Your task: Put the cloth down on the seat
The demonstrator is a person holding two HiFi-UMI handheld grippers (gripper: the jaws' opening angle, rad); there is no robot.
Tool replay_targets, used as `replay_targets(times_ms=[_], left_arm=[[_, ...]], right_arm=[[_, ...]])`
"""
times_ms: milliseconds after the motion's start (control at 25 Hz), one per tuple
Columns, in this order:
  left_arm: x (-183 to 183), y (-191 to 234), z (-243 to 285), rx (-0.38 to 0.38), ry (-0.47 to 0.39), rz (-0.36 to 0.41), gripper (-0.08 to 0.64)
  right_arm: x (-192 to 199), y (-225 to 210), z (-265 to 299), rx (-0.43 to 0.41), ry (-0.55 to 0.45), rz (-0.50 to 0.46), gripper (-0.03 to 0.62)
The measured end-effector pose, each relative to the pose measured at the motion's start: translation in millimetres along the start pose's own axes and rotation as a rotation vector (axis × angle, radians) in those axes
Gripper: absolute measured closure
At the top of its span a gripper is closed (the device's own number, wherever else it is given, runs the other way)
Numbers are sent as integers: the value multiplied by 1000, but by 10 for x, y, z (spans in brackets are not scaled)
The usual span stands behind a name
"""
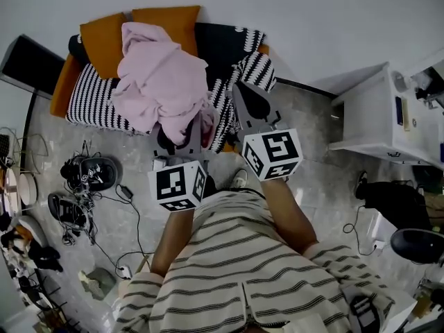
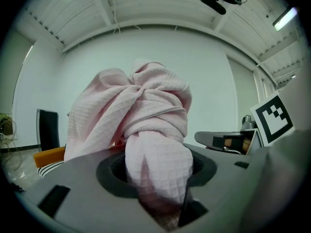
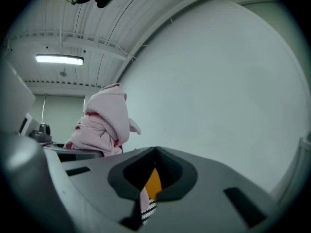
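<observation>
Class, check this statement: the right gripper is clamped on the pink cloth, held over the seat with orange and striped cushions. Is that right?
Not quite. The left gripper view shows the left gripper clamped on the pink cloth; the right gripper has its jaws together, apart from the cloth. The rest stands: the cloth is over the seat with orange and striped cushions.

the gripper [image 3: 154, 152] has its jaws together, nothing between them; orange fabric [image 3: 153, 182] and stripes [image 3: 148, 208] show through the slit. the cloth [image 3: 104, 123] is bunched at left, against a wall [image 3: 218, 81].
</observation>
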State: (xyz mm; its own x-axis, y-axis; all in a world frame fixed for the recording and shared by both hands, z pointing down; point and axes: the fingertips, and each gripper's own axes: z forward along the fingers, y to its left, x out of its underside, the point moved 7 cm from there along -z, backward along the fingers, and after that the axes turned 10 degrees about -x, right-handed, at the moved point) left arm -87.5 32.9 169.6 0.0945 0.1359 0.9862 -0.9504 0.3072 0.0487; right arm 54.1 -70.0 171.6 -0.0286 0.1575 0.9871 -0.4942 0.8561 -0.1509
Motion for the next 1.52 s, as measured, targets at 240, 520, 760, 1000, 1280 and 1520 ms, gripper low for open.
replay_targets(times_ms=[240, 520, 760, 1000, 1280, 1520], left_arm=[[152, 109, 228, 14, 52, 3, 337], [284, 245, 526, 56, 126, 3, 337], [484, 420, 737, 91, 196, -4, 337], [754, 583, 919, 104, 275, -9, 337], [1152, 668, 1102, 139, 361, -5, 336], [1524, 665, 1222, 147, 440, -18, 337]], right_arm=[[188, -94, 175, 30, 46, 31, 578], [351, -214, 364, 94, 95, 63, 578], [675, -279, 554, 144, 162, 117, 578], [1017, -295, 682, 181, 228, 164, 578], [1463, -255, 753, 196, 318, 221, 578], [1810, -289, 744, 206, 381, 270, 578]])
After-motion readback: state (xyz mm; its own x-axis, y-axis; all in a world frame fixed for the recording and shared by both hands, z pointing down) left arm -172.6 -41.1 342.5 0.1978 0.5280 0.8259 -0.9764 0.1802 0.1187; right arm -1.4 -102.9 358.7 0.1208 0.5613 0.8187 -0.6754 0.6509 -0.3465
